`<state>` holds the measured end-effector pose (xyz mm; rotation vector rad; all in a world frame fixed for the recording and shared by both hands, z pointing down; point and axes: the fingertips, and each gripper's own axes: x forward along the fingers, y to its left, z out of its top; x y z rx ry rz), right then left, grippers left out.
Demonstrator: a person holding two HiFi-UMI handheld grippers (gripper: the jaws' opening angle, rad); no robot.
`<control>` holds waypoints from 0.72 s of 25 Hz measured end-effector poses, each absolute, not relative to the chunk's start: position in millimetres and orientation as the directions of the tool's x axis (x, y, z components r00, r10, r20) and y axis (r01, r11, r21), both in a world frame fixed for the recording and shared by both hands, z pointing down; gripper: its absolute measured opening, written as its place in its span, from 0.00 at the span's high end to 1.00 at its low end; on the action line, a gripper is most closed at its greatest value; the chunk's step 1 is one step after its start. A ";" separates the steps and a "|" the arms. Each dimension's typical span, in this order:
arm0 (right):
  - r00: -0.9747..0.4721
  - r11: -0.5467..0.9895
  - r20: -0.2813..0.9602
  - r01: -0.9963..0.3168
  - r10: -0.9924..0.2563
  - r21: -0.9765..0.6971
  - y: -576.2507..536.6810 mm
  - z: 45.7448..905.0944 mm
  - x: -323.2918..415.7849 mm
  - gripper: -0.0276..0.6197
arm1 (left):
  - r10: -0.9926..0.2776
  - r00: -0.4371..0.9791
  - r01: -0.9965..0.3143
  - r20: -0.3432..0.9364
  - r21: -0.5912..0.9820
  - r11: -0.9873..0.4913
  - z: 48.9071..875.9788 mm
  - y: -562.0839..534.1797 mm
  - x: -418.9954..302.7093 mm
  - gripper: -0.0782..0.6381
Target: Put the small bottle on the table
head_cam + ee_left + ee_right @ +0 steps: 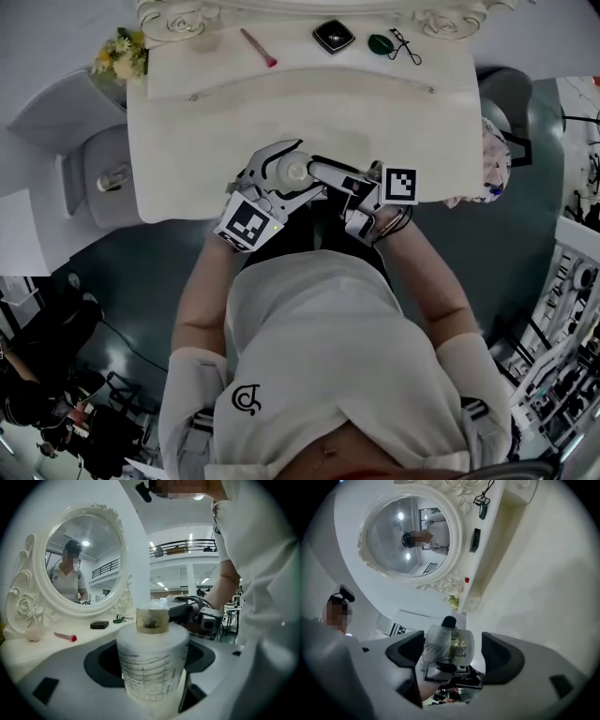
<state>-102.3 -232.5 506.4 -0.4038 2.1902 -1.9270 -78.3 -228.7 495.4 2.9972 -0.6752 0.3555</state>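
Observation:
A small translucent white bottle (292, 171) with printed measuring lines and a clear cap (152, 619) is held just above the front part of the white dressing table (394, 122). My left gripper (281, 180) is shut on the bottle's body (152, 667). My right gripper (323, 174) reaches in from the right, and its jaws stand wide open around the cap end of the bottle (447, 648). There is a clear gap on the right side; whether the left pad touches the cap I cannot tell.
At the back of the table stand an ornate oval mirror (79, 564), a pink-tipped stick (259, 47), a black compact (334, 36), a green item (380, 43) and yellow flowers (120, 56). A grey seat (108, 178) stands to the left. The person's body is close behind the grippers.

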 end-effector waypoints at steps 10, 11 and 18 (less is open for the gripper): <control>-0.895 -0.011 0.184 -0.196 -0.406 -0.981 -252.4 558.5 -85.5 0.48 | -0.397 0.856 -0.430 0.332 0.027 -0.903 558.1 -250.8 -72.5 0.40; -0.892 -0.017 0.188 -0.198 -0.410 -0.980 -253.8 560.2 -84.3 0.51 | -0.397 0.854 -0.430 0.337 0.028 -0.902 562.3 -252.4 -71.2 0.40; -0.870 -0.059 0.198 -0.192 -0.452 -0.980 -262.1 569.4 -76.5 0.67 | -0.387 0.831 -0.424 0.400 0.005 -0.906 580.7 -262.4 -65.0 0.40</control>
